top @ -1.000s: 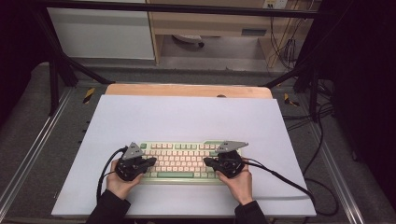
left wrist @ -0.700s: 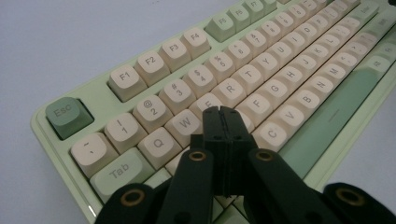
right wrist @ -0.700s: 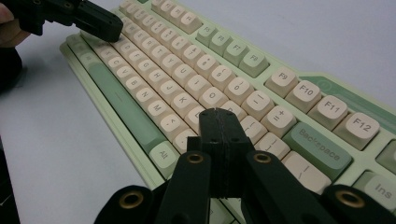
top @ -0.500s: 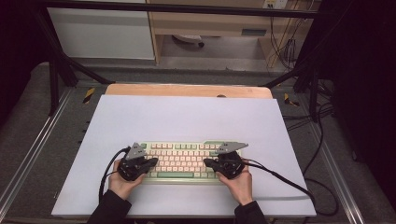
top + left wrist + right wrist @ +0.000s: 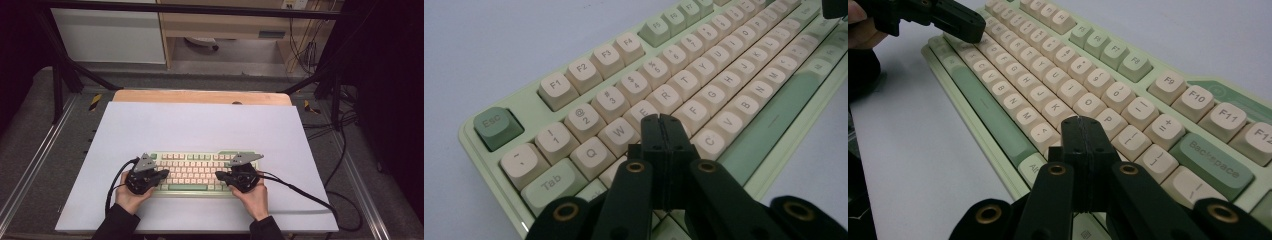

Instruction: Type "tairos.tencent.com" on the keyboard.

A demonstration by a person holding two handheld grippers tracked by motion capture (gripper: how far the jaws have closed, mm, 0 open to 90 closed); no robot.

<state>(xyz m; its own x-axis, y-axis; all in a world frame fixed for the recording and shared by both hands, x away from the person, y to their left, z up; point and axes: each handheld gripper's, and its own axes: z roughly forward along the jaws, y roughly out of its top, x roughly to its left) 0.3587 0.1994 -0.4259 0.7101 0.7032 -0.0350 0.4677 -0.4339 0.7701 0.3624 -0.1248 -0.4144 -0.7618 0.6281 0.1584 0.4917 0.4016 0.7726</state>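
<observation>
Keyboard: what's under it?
The keyboard lies flat on a pale sheet covering the table. A strip of wooden table shows beyond the sheet's far edge. Directly beneath the keyboard is hidden.
</observation>
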